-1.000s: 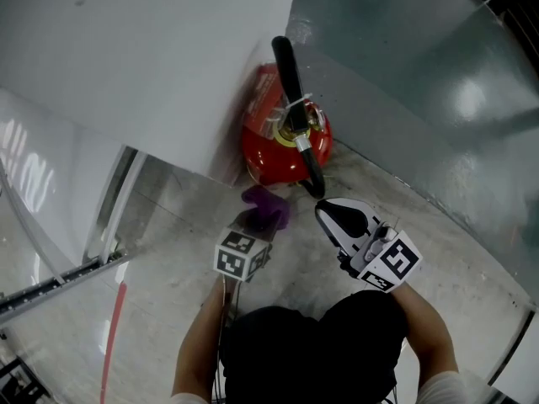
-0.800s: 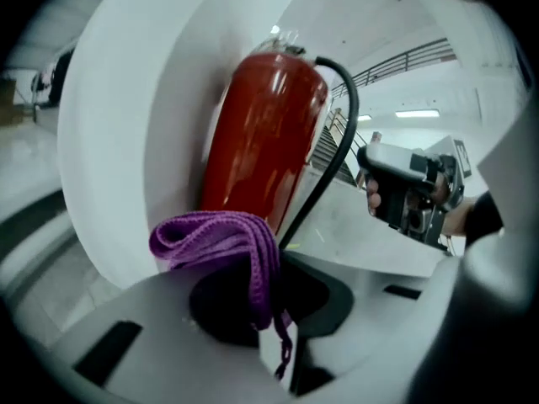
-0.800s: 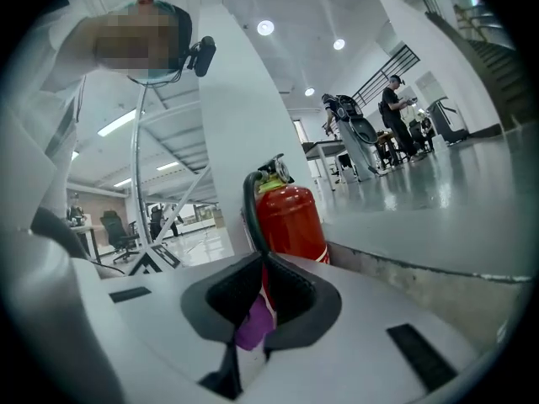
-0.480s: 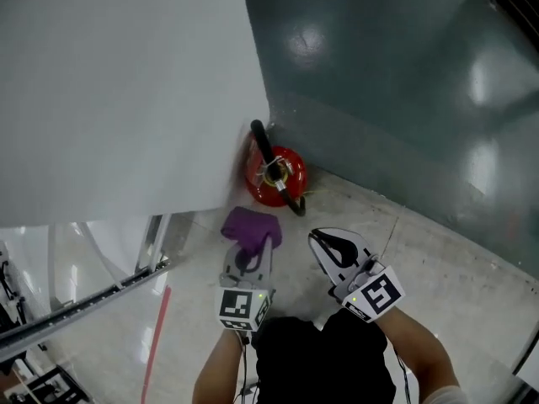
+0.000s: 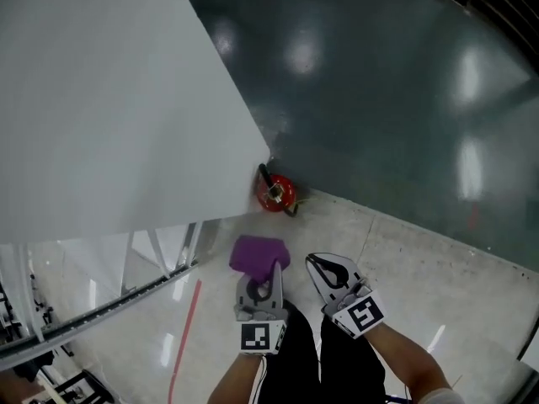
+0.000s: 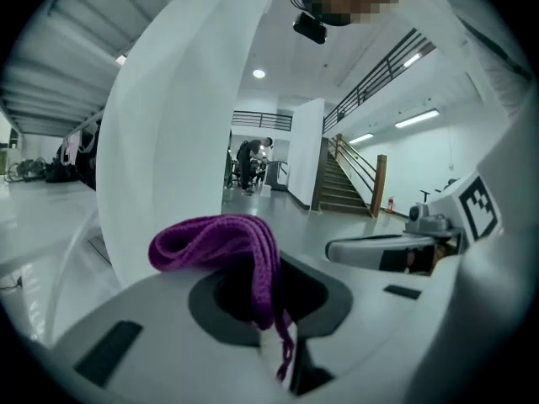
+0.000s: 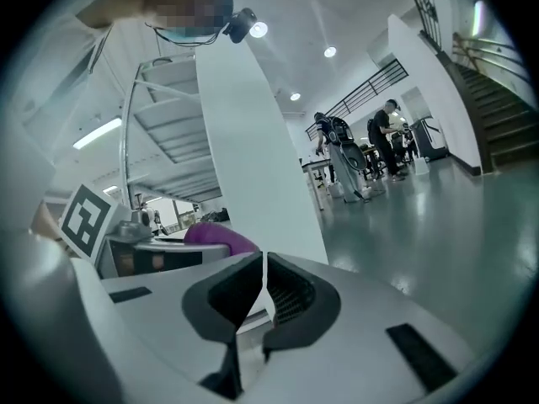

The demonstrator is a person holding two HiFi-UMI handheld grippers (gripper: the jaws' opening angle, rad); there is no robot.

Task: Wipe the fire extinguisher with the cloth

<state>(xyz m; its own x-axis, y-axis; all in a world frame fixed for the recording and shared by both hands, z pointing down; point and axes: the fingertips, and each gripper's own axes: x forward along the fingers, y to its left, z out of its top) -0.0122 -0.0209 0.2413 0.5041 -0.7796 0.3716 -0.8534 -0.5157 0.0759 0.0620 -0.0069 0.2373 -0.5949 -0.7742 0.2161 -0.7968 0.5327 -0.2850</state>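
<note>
The pale floor [image 5: 404, 259] is lying far below, the fire extinguisher [image 5: 275, 194] standing in its corner, well apart from me. My left gripper [image 5: 263, 283] is pinching the cloth [image 5: 259, 254]; my right gripper [image 5: 324, 269] has just been closing on nothing, jaws almost together. I judge no wiping is happening; next the cloth must go down.

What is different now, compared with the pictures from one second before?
Both grippers rose away from the fire extinguisher, which now looks smaller. The right gripper has just been closing its jaws, with nothing between them. Unchanged: the left gripper grips the purple cloth; the extinguisher stands in its corner.
</note>
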